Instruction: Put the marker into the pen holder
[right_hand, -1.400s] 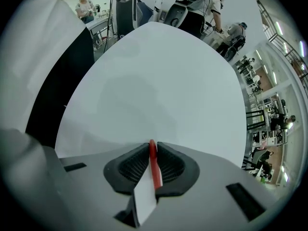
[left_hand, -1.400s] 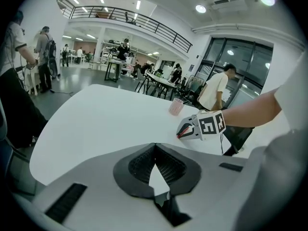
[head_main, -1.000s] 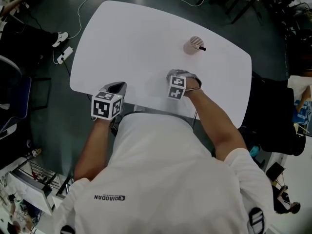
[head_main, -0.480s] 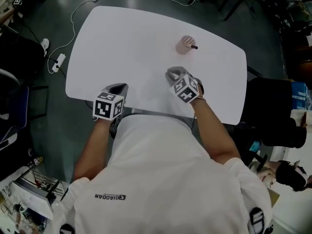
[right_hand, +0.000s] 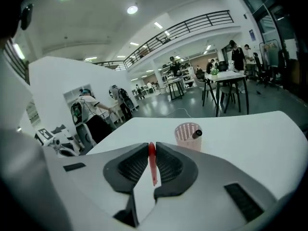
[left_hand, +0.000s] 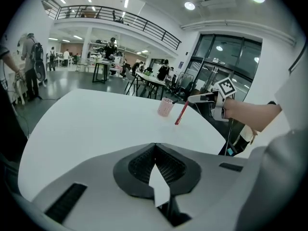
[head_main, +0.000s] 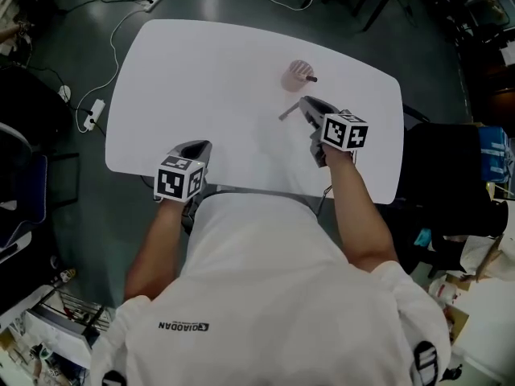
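Note:
A pink mesh pen holder (head_main: 295, 75) stands on the white table (head_main: 201, 63), with a dark marker (head_main: 311, 79) sticking out of it. My right gripper (head_main: 306, 104) hovers just right of and nearer than the holder, shut on a red marker (right_hand: 152, 163). That marker (head_main: 288, 113) hangs slanted down to the left of the jaws, and the left gripper view shows the red marker (left_hand: 181, 113) beside the holder (left_hand: 165, 107). The right gripper view has the holder (right_hand: 187, 134) straight ahead. My left gripper (head_main: 195, 146) rests at the table's near edge, shut and empty.
Cables and a power strip (head_main: 91, 109) lie on the dark floor left of the table. A dark chair (head_main: 451, 183) stands off the table's right end. Other tables, chairs and people fill the hall beyond.
My right gripper has risen from the table and moved right and farther away with the red marker, ending close to the holder. The left gripper has stayed put.

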The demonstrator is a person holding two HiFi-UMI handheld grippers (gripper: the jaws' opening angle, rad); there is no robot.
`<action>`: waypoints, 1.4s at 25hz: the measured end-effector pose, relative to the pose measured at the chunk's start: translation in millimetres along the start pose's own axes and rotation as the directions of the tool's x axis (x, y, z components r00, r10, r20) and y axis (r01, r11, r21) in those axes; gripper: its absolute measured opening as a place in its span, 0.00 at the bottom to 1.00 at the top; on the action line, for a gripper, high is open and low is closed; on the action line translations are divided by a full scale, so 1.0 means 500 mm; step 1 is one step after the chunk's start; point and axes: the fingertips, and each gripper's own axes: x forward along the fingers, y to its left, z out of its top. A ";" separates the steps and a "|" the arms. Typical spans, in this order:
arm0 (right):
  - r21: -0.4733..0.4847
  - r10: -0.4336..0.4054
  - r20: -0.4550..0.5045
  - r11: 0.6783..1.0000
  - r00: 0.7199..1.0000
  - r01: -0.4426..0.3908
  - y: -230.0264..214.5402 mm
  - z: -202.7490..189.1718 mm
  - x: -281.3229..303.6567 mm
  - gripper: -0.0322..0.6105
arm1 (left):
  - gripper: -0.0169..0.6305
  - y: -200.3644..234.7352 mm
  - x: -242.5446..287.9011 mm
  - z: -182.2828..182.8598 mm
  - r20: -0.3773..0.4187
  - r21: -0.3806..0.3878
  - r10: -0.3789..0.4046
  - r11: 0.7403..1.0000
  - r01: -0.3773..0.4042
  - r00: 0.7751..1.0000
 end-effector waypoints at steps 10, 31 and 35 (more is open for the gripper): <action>-0.060 -0.118 0.219 0.989 0.969 0.134 -0.073 0.212 -0.017 0.15 | 0.07 -0.003 -0.001 -0.010 0.005 -0.023 0.014 1.000 -0.014 1.000; -0.109 -0.234 0.014 0.966 0.972 0.234 -0.156 0.122 0.079 0.20 | 0.07 0.018 -0.017 -0.019 0.009 -0.053 0.035 0.998 -0.035 0.999; -0.122 -0.230 0.022 0.965 0.973 0.231 -0.149 0.112 0.069 0.21 | 0.07 0.017 -0.018 -0.021 0.004 -0.042 0.025 0.999 -0.025 1.000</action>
